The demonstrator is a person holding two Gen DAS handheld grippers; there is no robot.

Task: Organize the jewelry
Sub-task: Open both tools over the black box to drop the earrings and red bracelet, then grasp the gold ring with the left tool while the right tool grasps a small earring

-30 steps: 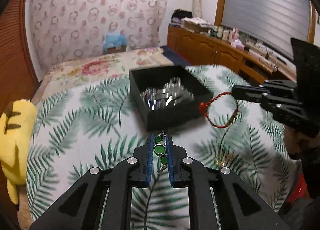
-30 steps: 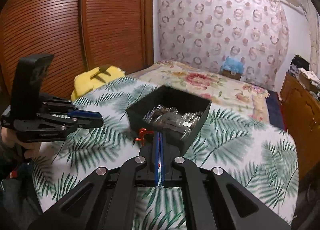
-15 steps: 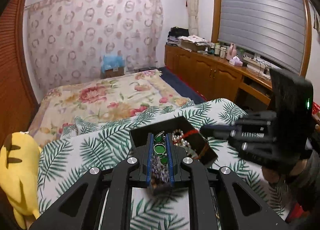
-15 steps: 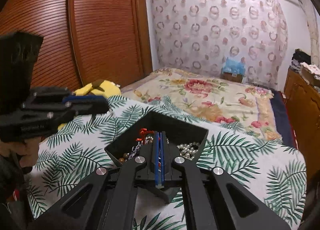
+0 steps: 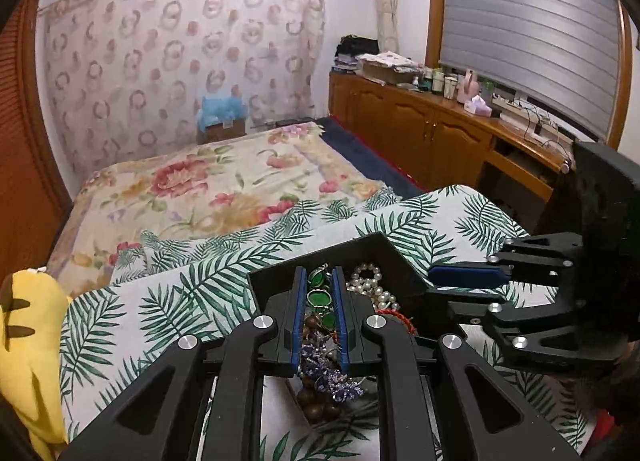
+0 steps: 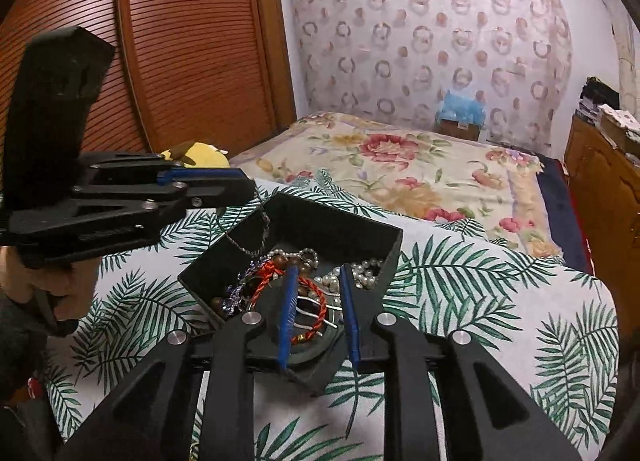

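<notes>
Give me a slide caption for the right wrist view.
Right tool open above red cord bracelet in black jewelry box.

Bed in palm-leaf cover, black jewelry box on it, yellow plush toy at its edge

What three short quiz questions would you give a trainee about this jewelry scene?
1. True or false: the left tool grips a green-stone chain.
2. Where is the red cord bracelet? A: inside the black box. B: in the left tool's grip. C: out of view.
3. Fill in the word: the right tool is ____ (open or shut).

Key: 1 true; 2 A; 3 open.
</notes>
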